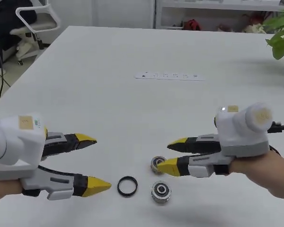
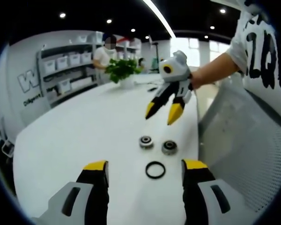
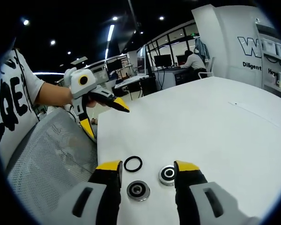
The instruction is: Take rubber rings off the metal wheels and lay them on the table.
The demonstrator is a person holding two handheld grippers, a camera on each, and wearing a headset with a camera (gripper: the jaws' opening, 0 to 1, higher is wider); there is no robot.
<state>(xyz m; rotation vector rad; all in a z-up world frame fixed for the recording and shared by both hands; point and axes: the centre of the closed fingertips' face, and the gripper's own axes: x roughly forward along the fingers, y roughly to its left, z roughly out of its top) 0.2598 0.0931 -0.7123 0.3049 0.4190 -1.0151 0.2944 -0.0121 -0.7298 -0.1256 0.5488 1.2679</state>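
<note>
Nearest to me in the head view is the left gripper [image 1: 99, 162], low at the left edge. Its two yellow-tipped jaws are spread wide and hold nothing. The right gripper [image 1: 167, 154] comes in from the opposite side, also with its jaws apart and empty.

Between them, on the white table [image 1: 109, 85], one black rubber ring [image 1: 127, 186] lies flat and free, just beside the near metal wheel [image 1: 160, 192]. The far metal wheel [image 1: 155, 161] sits a little behind it. The tip of the right gripper's lower jaw covers a part of this wheel, so from here I cannot say whether they touch.

The right gripper view shows both wheels whole. One is in the gap between the jaws and the other is just beside one yellow tip, with the ring a bit further on. I cannot tell if either wheel carries a ring.

Farther along the table, well apart from the work, is a white socket strip [image 1: 169, 75]. A leafy plant [image 1: 280, 34] stands at the far right edge and an office chair [image 1: 35, 23] beyond the far left corner.

The left gripper view adds shelves with white boxes [image 2: 65, 70] behind the plant and a grey mesh chair back [image 2: 234, 136] close to the table. The right gripper view adds desks with monitors [image 3: 161, 61] far behind.
</note>
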